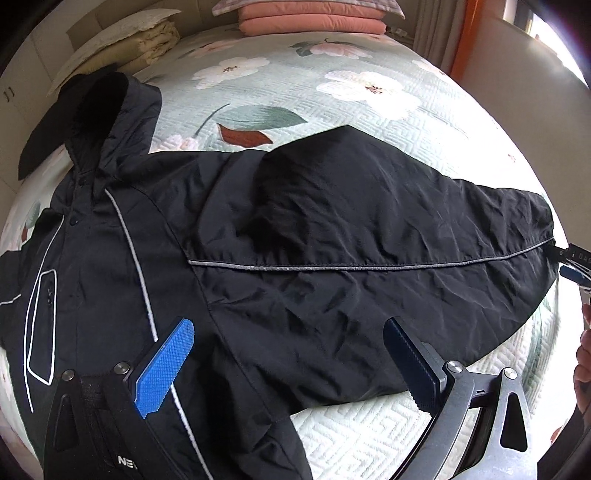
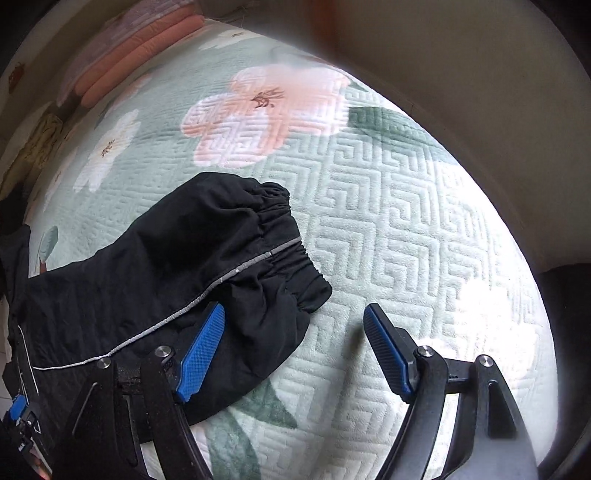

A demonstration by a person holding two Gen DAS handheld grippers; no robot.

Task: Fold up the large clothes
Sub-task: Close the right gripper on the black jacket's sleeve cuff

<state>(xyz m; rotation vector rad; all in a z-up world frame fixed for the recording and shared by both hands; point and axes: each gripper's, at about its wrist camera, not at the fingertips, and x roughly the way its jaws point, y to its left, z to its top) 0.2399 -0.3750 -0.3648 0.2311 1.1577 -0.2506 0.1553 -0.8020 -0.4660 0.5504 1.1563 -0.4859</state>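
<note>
- Black jacket lies flat on the bed, front side up, spread over the quilted bedspread (pale green, big white/pink flower print, maze-like stitch pattern).
- Fabric: thin shell type, matte, lots of fine creases. No folds made in it.
- Hood sits at upper left in the left wrist view, dark lining showing, pointing toward the head of the bed.
- Snap placket runs down the chest; white reflective piping outlines a chest pocket and curves past the shoulder seam.
- Sleeve stretches out to the right, wide and lying flat, with a grey reflective stripe along its length. Partial white lettering "NE" near the bottom edge, the rest hidden behind the finger.
- Cuff in the right wrist view: elasticated, gathered, lying flat on the bedspread; the grey stripe ends at it.
- Left gripper: jaws wide apart, blue pads, nothing between them. It hovers over the sleeve-to-body area; whether it touches the cloth I can't tell.
- Right gripper: jaws apart, not clamped on anything. Left finger is over the sleeve just short of the cuff, right finger over bare bedspread; the sleeve's lower edge lies in the gap between them.
- Far end of the bed: stacked pink pillows, and folded cream bedding to their left.
- Orange curtain at upper right, by the window.
</note>
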